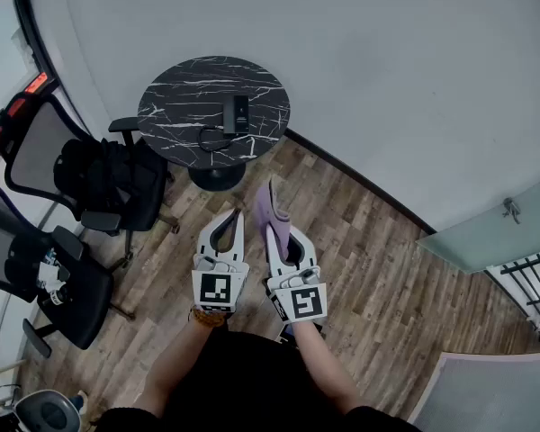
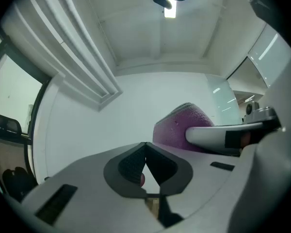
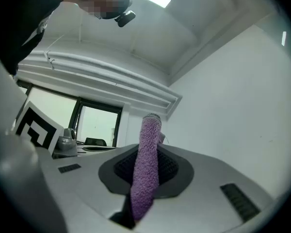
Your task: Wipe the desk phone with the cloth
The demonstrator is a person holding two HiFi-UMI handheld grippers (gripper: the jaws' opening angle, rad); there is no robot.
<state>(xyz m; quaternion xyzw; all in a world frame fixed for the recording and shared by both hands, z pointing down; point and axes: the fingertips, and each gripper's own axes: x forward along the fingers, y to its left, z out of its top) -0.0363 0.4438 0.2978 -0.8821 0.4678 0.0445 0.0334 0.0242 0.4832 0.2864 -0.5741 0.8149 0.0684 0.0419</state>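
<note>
Purple cloth clamped upright between the jaws of the right gripper, its folded edge rising above the jaw tips and its lower end hanging down behind the pads. In the head view the cloth projects forward from the right gripper, over the wooden floor and well apart from the desk phone. The phone, a black unit, lies on a round black marble-patterned table near its far-right part, with a dark cord curling from it toward the table's near edge. The left gripper is held just beside the right one, on its left; the left gripper view shows the left gripper with its tips pressed together and only a narrow triangular gap below them, nothing gripped. That view also catches the cloth at the right, beside a white finger of the other gripper. Each gripper carries a marker cube facing the head camera. Neither gripper is over the table; both are close to the person's body. To the left of the table stands a black office chair bearing a dark bag, and a second chair stands nearer the camera. A plain white wall rises behind the table, and a pale glass panel is at the right.
</note>
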